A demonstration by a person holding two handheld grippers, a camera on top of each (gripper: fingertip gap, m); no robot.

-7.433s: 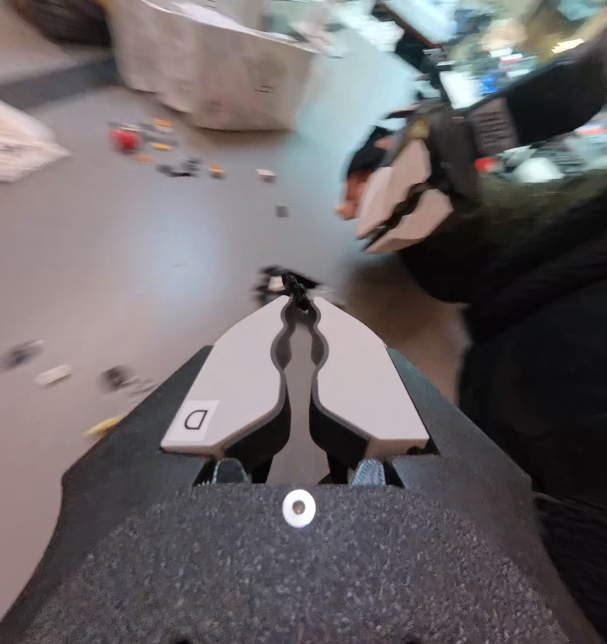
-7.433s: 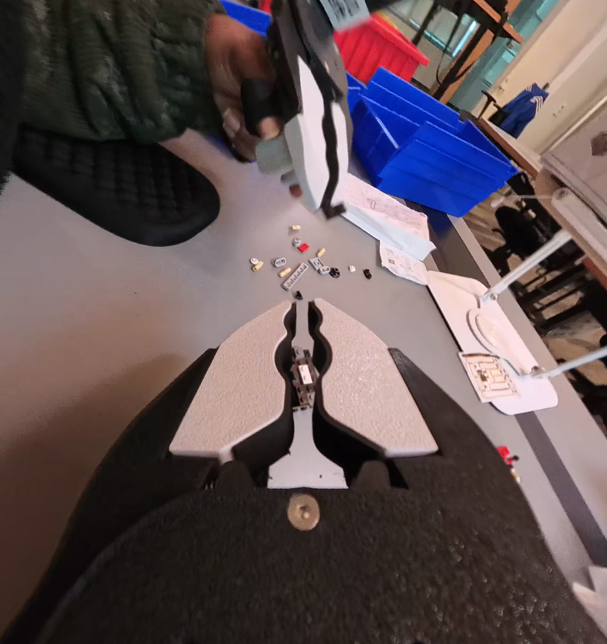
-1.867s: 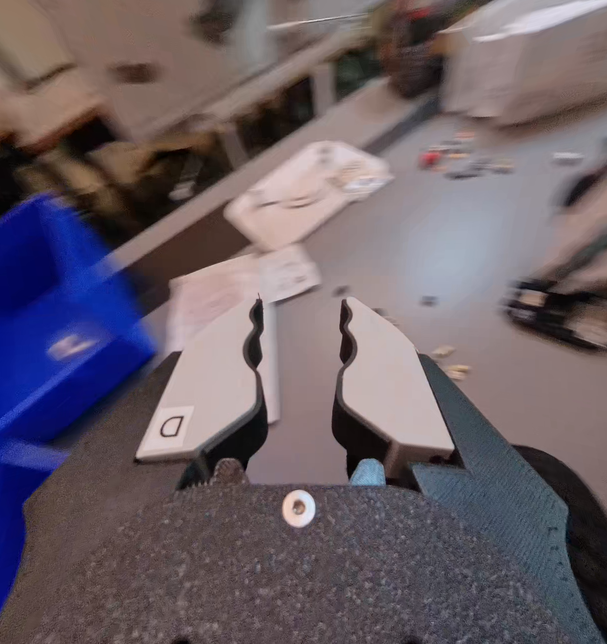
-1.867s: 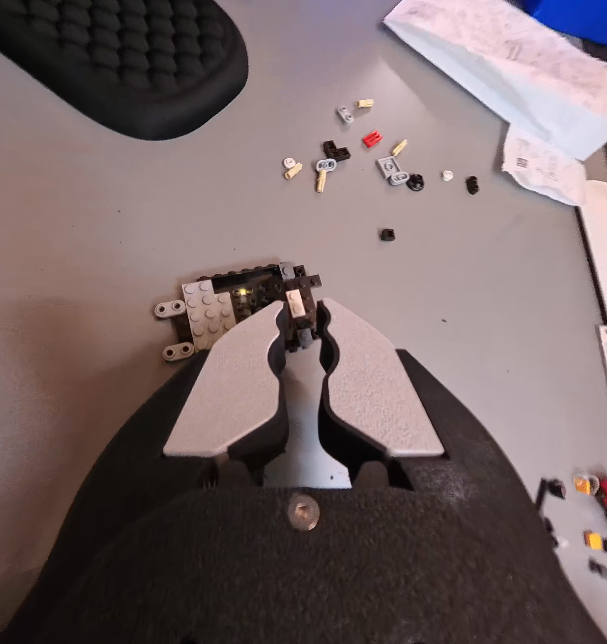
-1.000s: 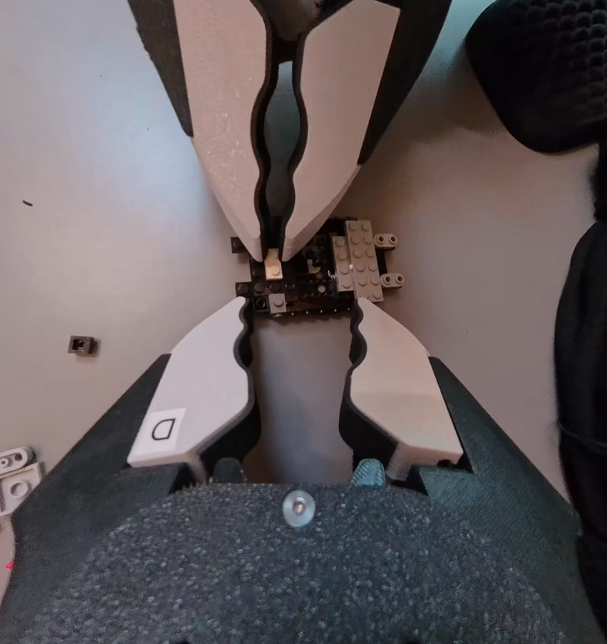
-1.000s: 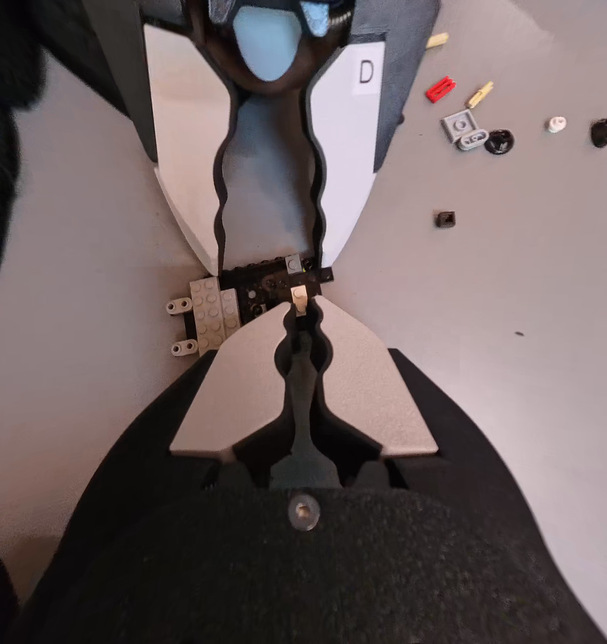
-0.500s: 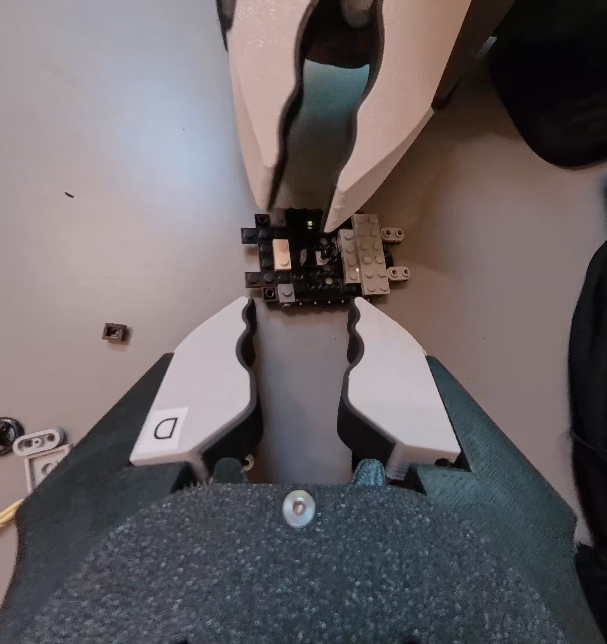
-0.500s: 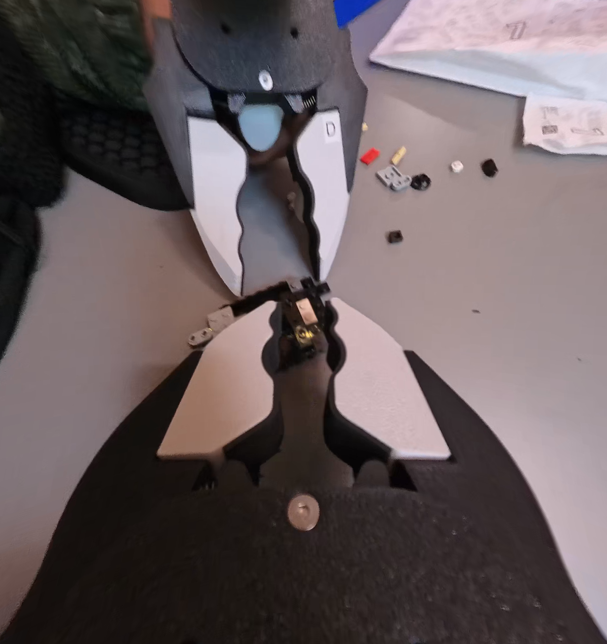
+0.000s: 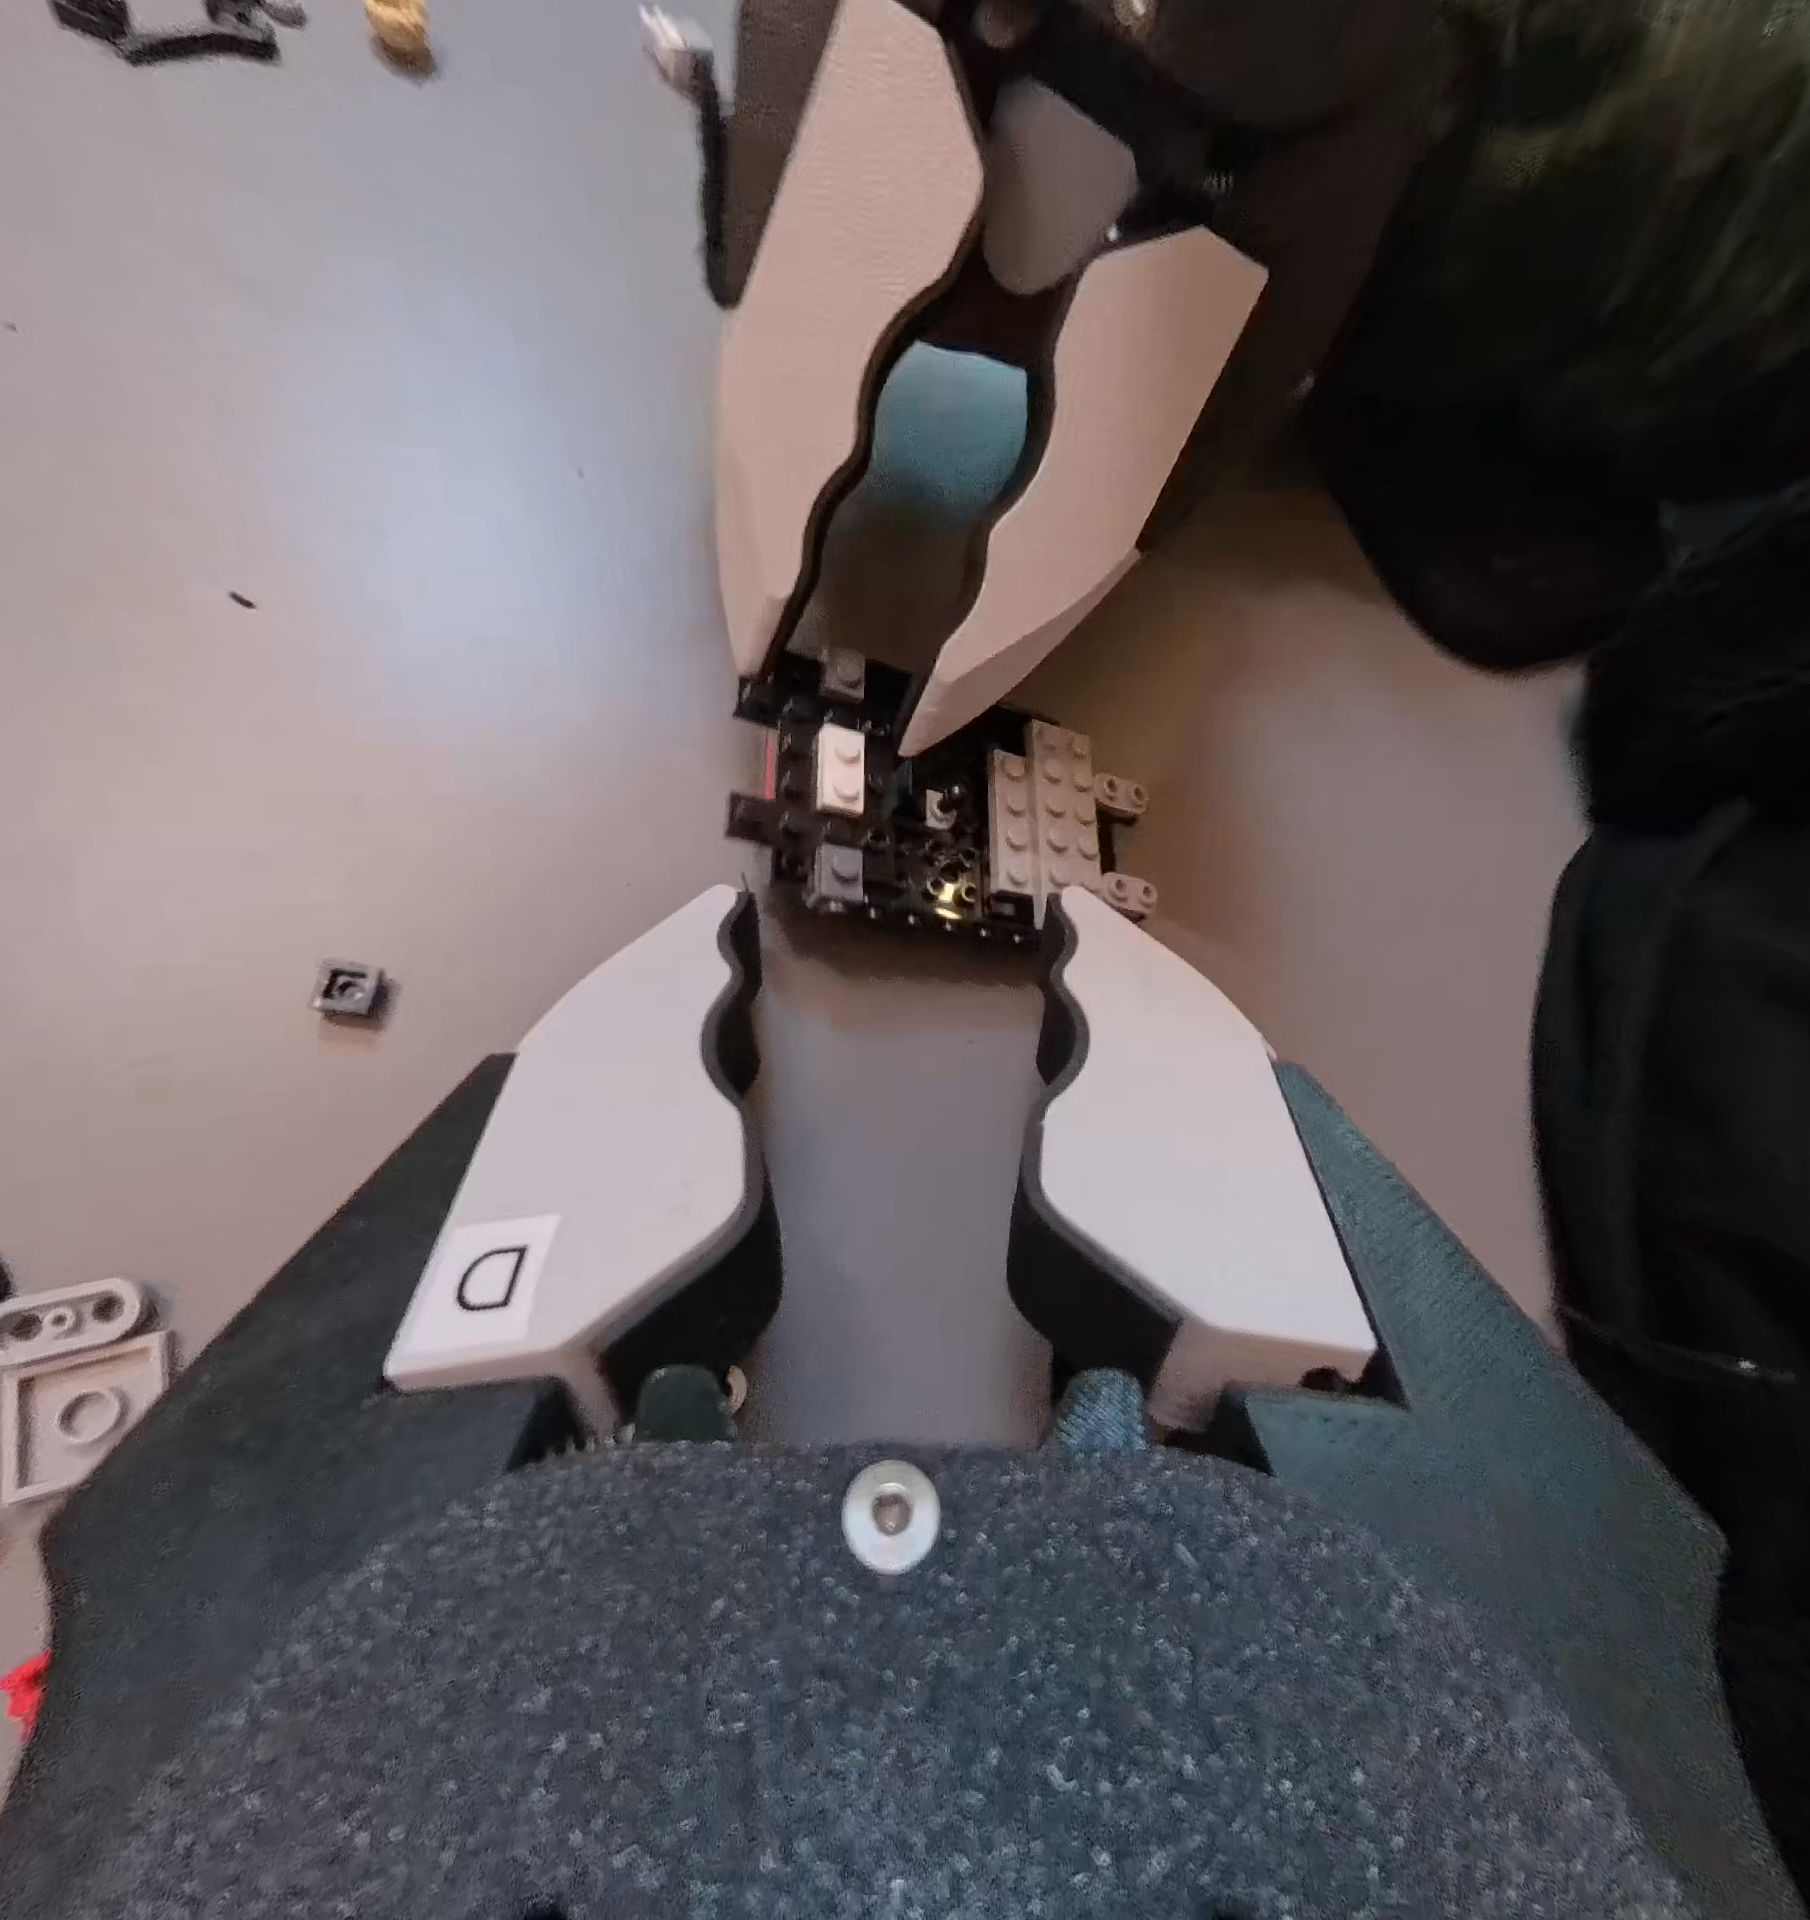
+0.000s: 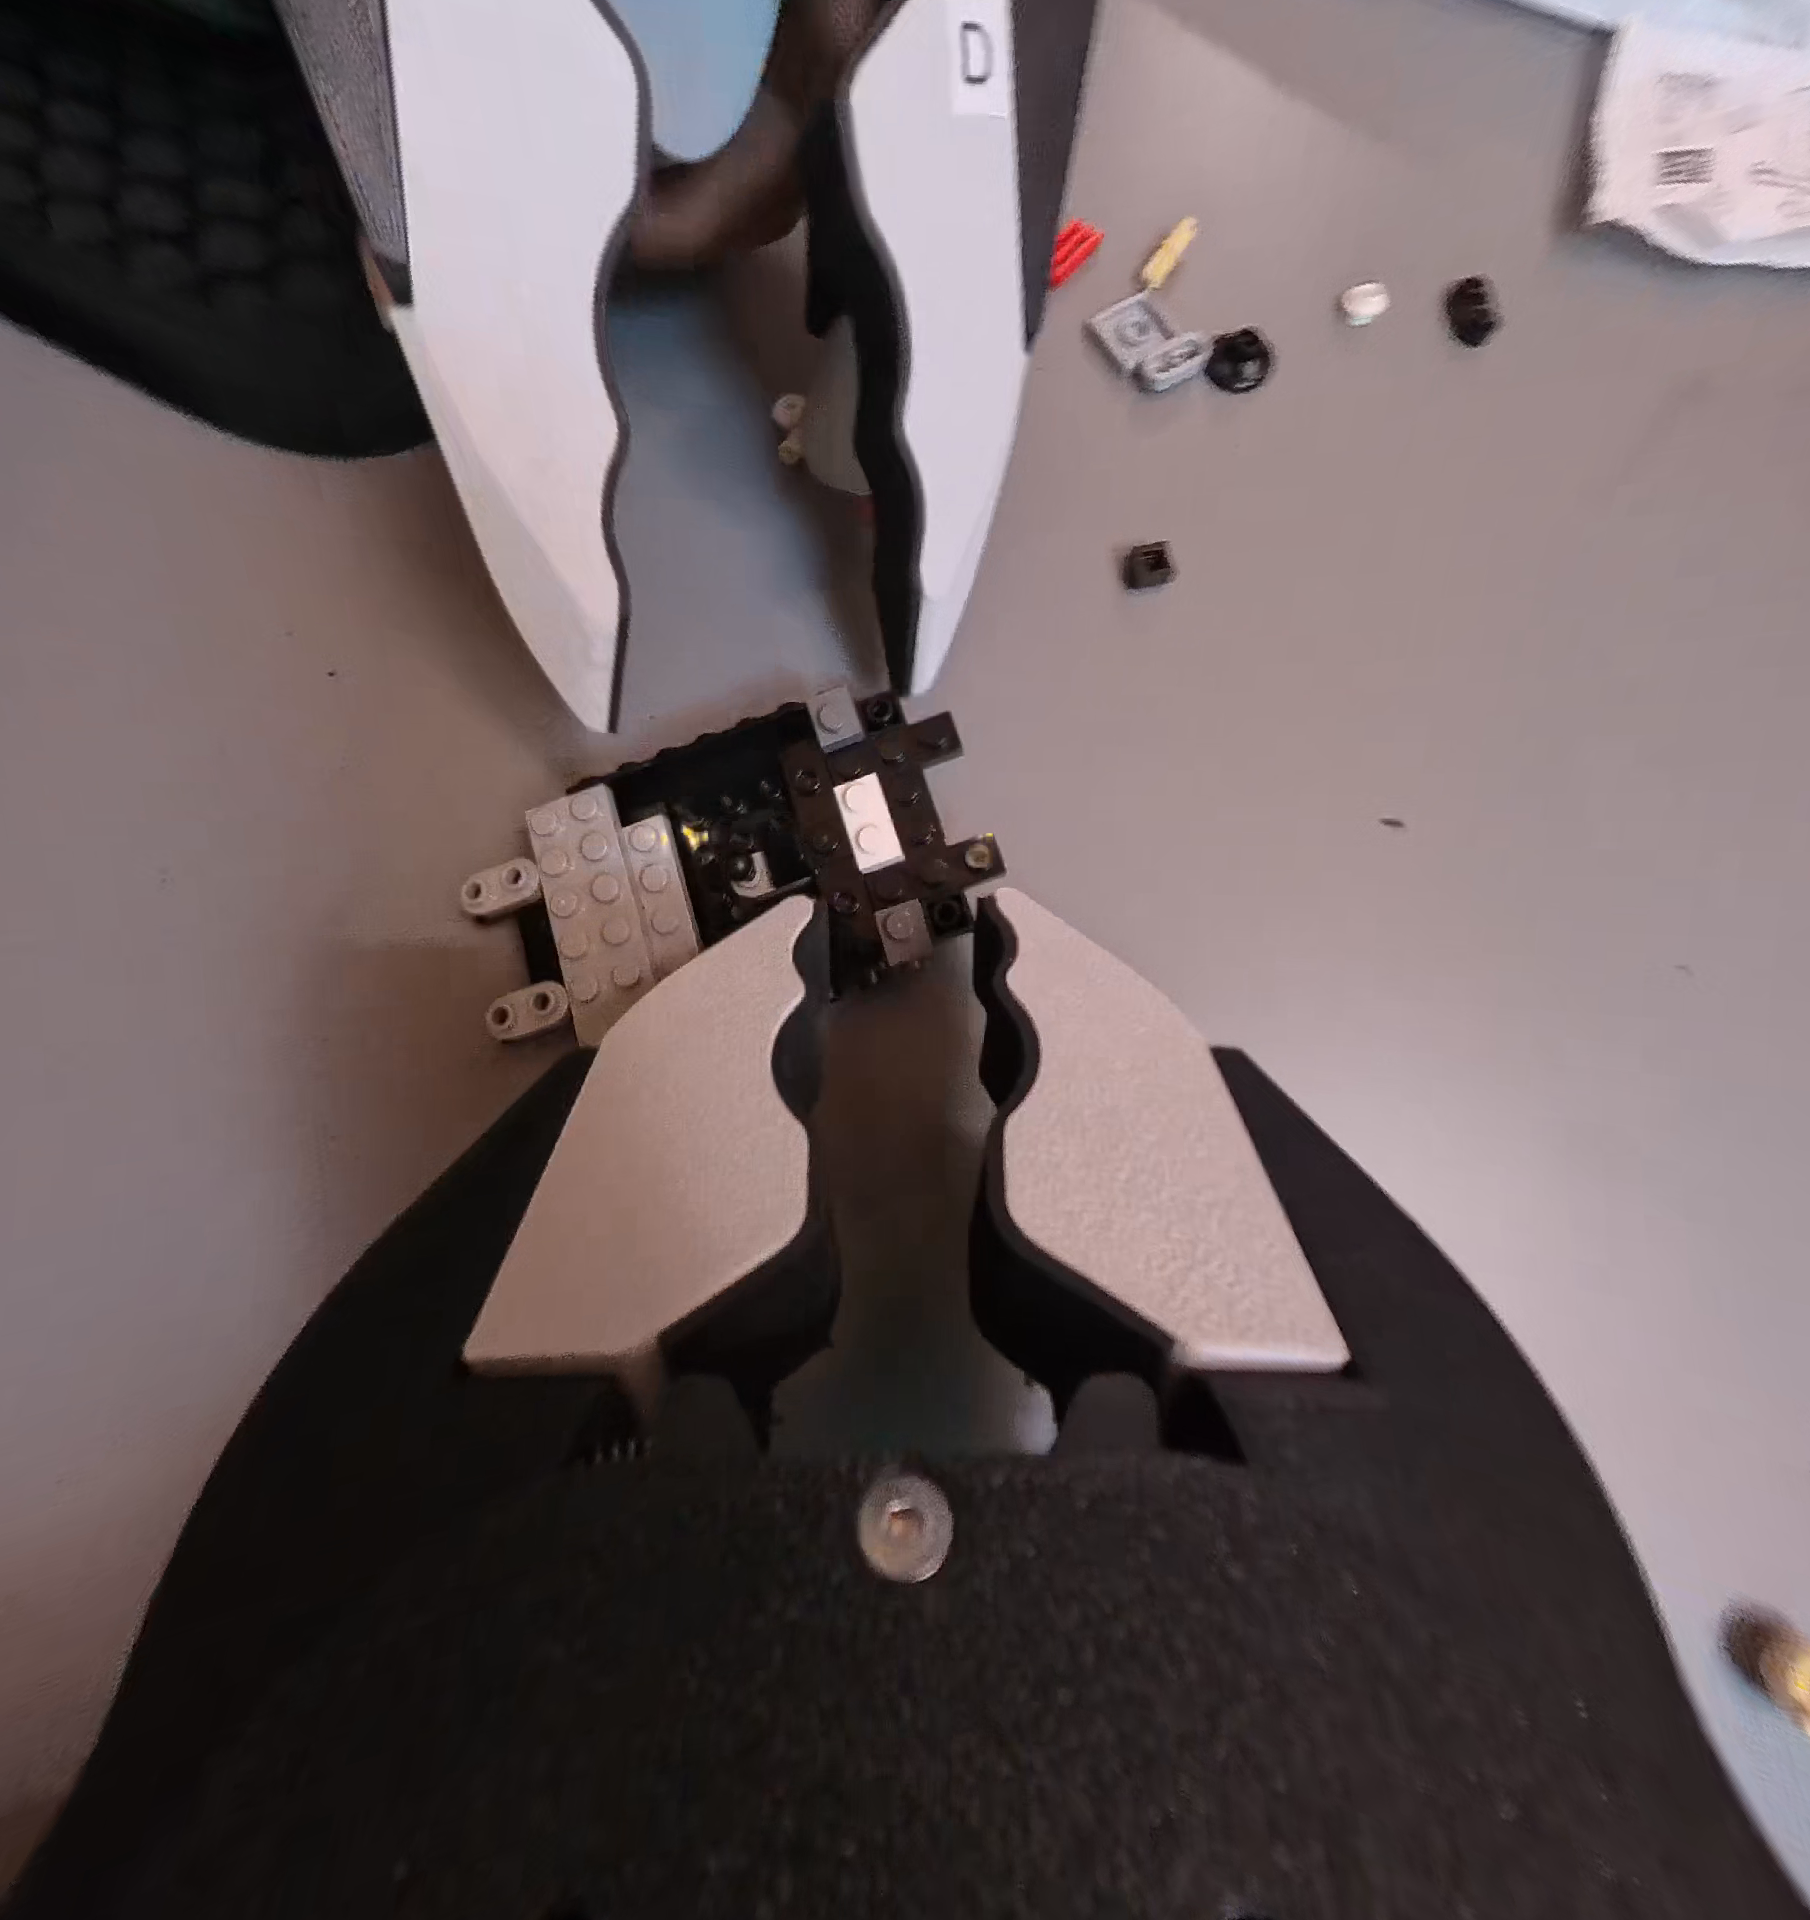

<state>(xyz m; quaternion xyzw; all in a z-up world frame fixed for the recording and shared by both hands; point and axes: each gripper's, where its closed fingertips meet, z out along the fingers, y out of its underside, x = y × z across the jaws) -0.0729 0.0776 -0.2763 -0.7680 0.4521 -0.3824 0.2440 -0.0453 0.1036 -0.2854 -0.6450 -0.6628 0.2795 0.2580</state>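
Left tongs (image 9: 896, 914) spread wide, gripping nothing, tips right at the near edge of the black-and-grey brick build (image 9: 932, 821) lying flat on the grey table (image 9: 309, 520). Right tongs (image 10: 901, 914) face them from the far side, partly open and narrower, straddling the build's end with the white brick (image 10: 868, 826); whether the pads touch it can't be told. Loose small bricks (image 10: 1155, 338) lie well beyond, with paper sheets (image 10: 1732, 156) at the table's far edge.
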